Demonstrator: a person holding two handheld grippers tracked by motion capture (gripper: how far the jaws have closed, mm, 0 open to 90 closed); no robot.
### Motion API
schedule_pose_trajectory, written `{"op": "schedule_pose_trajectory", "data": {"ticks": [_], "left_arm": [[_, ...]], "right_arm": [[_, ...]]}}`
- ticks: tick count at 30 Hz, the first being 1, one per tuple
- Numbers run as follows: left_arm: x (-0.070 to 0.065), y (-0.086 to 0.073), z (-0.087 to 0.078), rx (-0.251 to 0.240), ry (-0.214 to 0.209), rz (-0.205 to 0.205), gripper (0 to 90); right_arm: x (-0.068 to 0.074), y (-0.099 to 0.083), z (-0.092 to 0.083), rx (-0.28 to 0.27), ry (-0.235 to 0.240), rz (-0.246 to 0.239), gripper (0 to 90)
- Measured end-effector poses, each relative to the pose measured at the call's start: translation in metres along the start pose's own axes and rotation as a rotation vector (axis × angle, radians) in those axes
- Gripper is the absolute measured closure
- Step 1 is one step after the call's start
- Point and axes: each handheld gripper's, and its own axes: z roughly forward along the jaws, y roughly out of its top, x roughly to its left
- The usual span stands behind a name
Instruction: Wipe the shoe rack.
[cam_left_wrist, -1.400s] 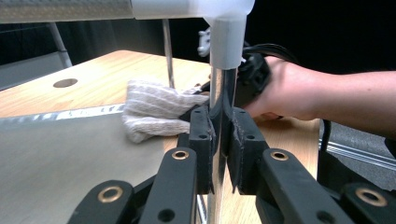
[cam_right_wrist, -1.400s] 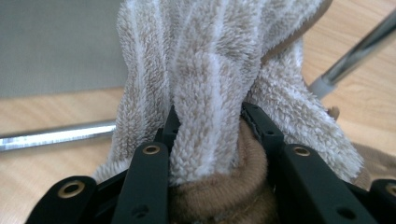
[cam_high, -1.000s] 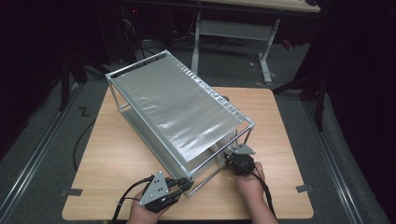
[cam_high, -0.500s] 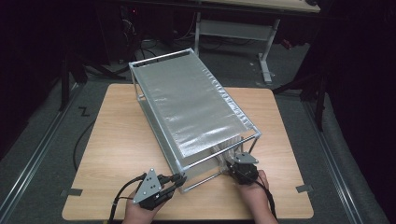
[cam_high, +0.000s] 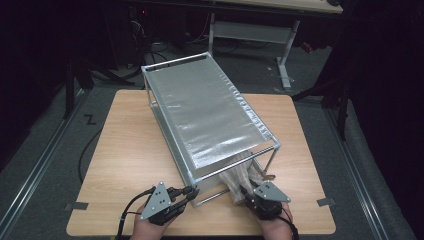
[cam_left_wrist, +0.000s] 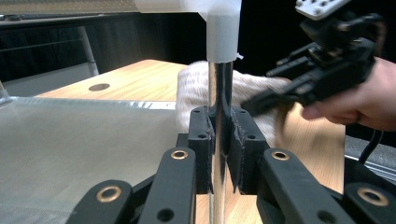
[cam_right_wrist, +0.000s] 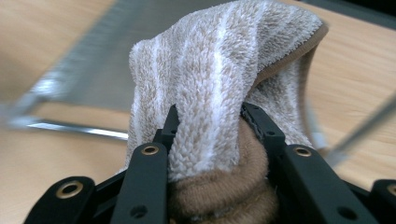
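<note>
Holding the rack steady, I have my left tool (cam_left_wrist: 219, 149) clamped together on the shiny metal corner post (cam_left_wrist: 219, 88) of the silver wire-frame rack with a grey mesh top (cam_high: 205, 110), at its near left corner on the light wooden table (cam_high: 120, 150). My right tool (cam_right_wrist: 210, 126) is closed on a beige towel with white stripes (cam_right_wrist: 219, 65), bunched thick between its jaws. In the high view this towel (cam_high: 240, 175) hangs under the near right end of the rack, just in front of my right hand (cam_high: 272, 222).

Dim lab: bare test table (cam_high: 125, 150), floor cables (cam_high: 150, 50), adjustable desk frame (cam_high: 250, 31).
</note>
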Motion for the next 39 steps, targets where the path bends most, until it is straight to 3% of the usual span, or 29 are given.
{"op": "schedule_pose_trajectory", "data": {"ticks": [11,16,25,39], "left_arm": [[-0.002,0.000,0.003,-0.008,-0.001,0.001,80.1],[-0.002,-0.001,0.003,-0.008,0.004,0.003,80.0],[-0.003,-0.001,0.002,-0.010,0.008,0.006,79.9],[-0.003,-0.002,0.002,-0.006,0.007,0.013,79.6]], "right_arm": [[0.061,-0.002,0.029,0.061,0.222,-0.058,63.7],[0.077,-0.004,0.041,0.101,0.201,-0.132,63.4],[0.046,-0.008,0.038,0.133,0.088,-0.077,62.8],[-0.028,-0.022,0.029,0.159,-0.095,0.087,62.5]]}}
